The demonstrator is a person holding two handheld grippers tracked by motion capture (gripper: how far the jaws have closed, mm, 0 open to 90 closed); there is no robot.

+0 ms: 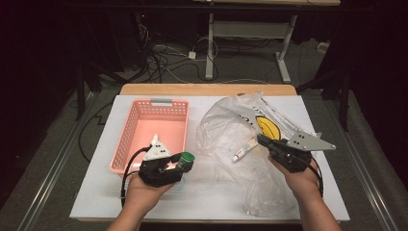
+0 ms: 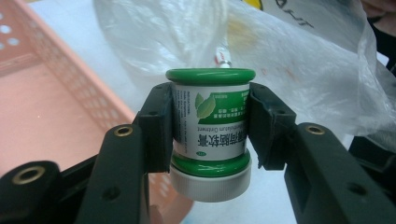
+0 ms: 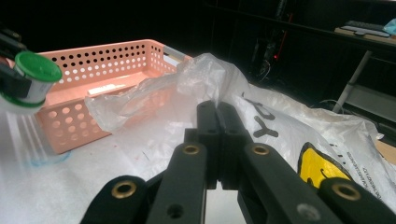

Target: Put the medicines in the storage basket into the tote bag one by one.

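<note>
A small ointment jar (image 2: 210, 135) with a green lid, a white base and a green-and-white label is clamped sideways between the pads of my left gripper (image 2: 210, 128). In the high view the left gripper (image 1: 177, 164) holds the jar (image 1: 187, 158) just off the near right corner of the pink basket (image 1: 144, 120). My right gripper (image 3: 217, 109) is shut, its jaws pinching the film of a clear plastic bag (image 3: 280, 126). The bag (image 1: 226, 130) lies crumpled at centre right, with a white tube (image 1: 244, 149) inside it.
The basket (image 3: 93, 65) is perforated and has a flat white item on its floor. A white mat (image 1: 207, 192) covers the wooden table. The bag carries a yellow printed face (image 1: 267, 127). Cables and desk legs lie on the floor beyond the table.
</note>
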